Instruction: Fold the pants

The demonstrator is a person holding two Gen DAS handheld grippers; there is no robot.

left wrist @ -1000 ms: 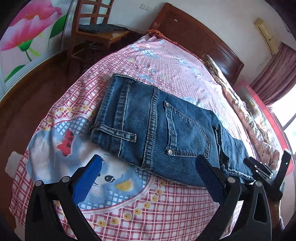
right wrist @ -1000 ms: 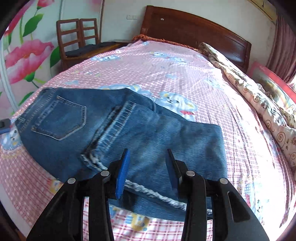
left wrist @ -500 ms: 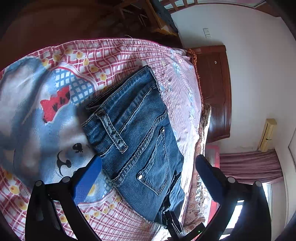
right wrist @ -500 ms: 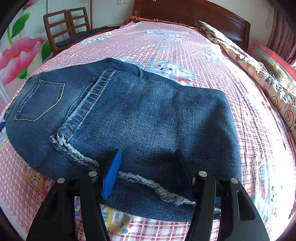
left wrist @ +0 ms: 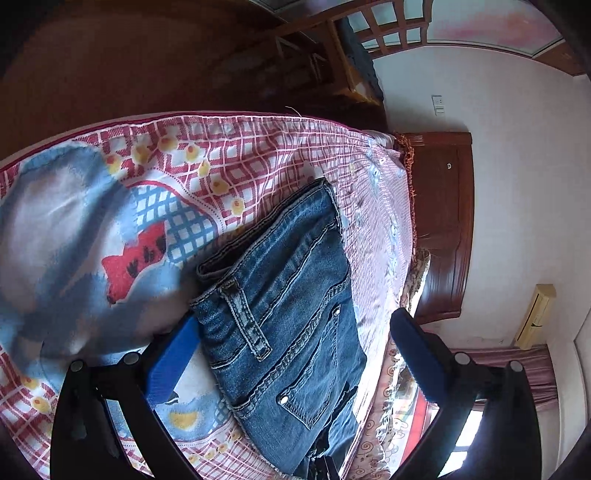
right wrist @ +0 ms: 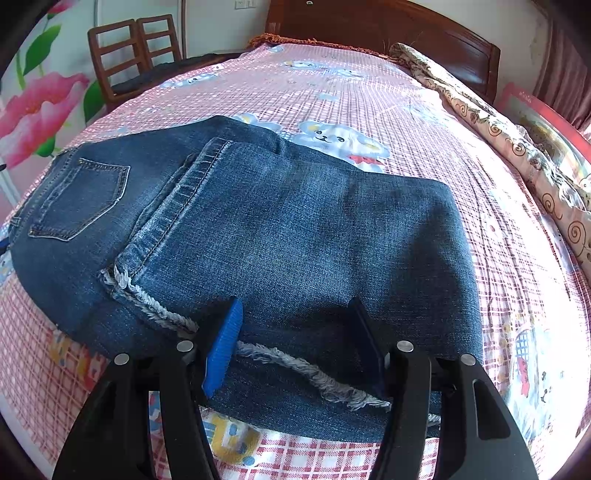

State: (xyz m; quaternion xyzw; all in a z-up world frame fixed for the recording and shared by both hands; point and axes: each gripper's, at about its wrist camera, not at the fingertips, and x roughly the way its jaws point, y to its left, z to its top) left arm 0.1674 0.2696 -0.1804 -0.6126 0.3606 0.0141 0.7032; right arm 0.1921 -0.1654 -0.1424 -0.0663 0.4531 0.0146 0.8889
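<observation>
My right gripper (right wrist: 295, 332): jaws parted about halfway, having just been opening; the frayed hem of the pants (right wrist: 280, 236) runs between the pads, but the pads do not press on it.
My right fingers (right wrist: 225, 343): blue pads, tips low over the folded leg near its front edge.
My left gripper (left wrist: 295, 354): spread wide, nothing pinched; the view is rolled on its side.
My left fingers (left wrist: 173, 358): the blue pad on one side sits at the waistband corner; the other pad stands out past the far edge of the denim, apart from it.
Pants: dark blue jeans, lying flat on the bed, the leg part folded over the seat part so the hem lies on top, beside the back pocket (right wrist: 81, 199).
Waistband end (left wrist: 236, 295): a belt loop and a rivet-cornered pocket face up just in front of my left gripper.
Bedsheet (right wrist: 332, 85): pink check with cartoon bears, under the jeans.
Around the bed: dark wooden headboard (right wrist: 388, 33), a rolled patterned quilt (right wrist: 509, 140) along one side, wooden chairs (right wrist: 125, 51) by a flower mural.
</observation>
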